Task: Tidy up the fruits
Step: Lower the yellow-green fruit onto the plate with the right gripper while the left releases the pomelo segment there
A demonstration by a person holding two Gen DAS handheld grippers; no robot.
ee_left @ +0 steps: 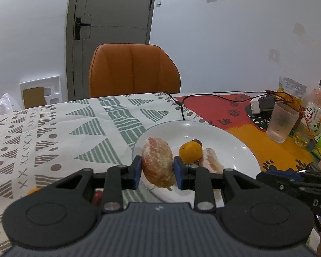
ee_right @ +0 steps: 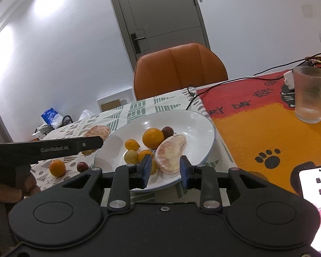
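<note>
Out on the patterned tablecloth [ee_right: 139, 107], left of the plate, an orange [ee_right: 57, 168] and a small dark red fruit [ee_right: 82, 166] lie loose, not yet gathered in. Next along, the left gripper [ee_left: 157, 170] has its blue pads closed on a peeled pomelo segment [ee_left: 158, 163], gripping it across its narrow width, the long axis running fore and aft between the pads. From the right wrist camera that segment sits over the tablecloth just outside the plate's left rim, so the carry looks to be rightward, toward the white plate [ee_right: 203, 126].

On the plate: a small tangerine [ee_right: 132, 144], a yellowish round fruit [ee_right: 131, 156], a bigger orange [ee_right: 153, 137] with a dark plum-like fruit [ee_right: 167, 131] behind it, and a second pomelo segment [ee_right: 171, 153] lying on a diagonal, near-left to far-right.

Over to the right gripper [ee_right: 163, 169]: pads spread apart, nothing between them, hanging over the plate's near edge with that plated segment straight ahead. Whether the pads are above or touching the rim is hard to call at this angle. The left is the busy one; free space for its segment seems to be the plate's far left.
</note>
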